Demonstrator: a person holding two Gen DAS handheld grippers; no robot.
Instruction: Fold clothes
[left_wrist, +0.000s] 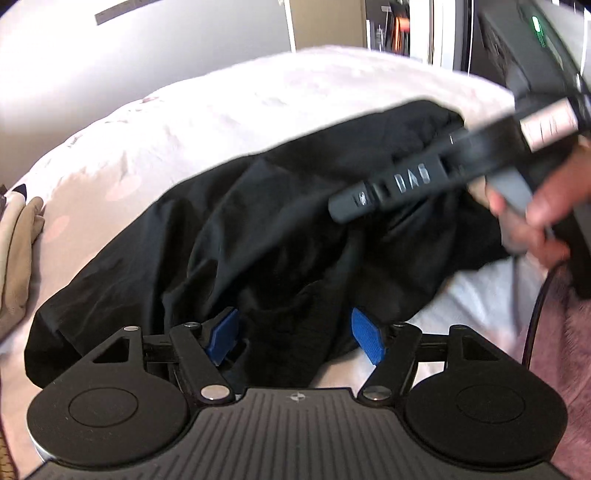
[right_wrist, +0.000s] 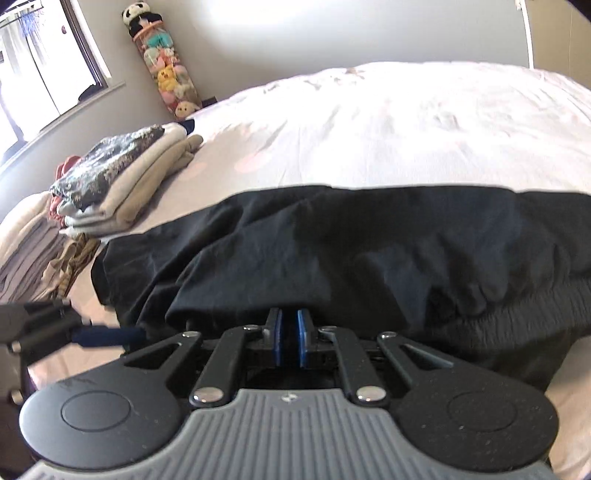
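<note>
While the right gripper (right_wrist: 289, 339) pinches the black garment (right_wrist: 332, 251), jaws clenched, the left gripper (left_wrist: 295, 334) hangs released over its edge; next it likely needs a fresh grasp to continue the fold.

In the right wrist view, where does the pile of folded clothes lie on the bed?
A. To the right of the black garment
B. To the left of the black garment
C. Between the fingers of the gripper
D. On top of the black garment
B: the pile of folded clothes rests on the bed, left of the black garment and apart from it.
</note>
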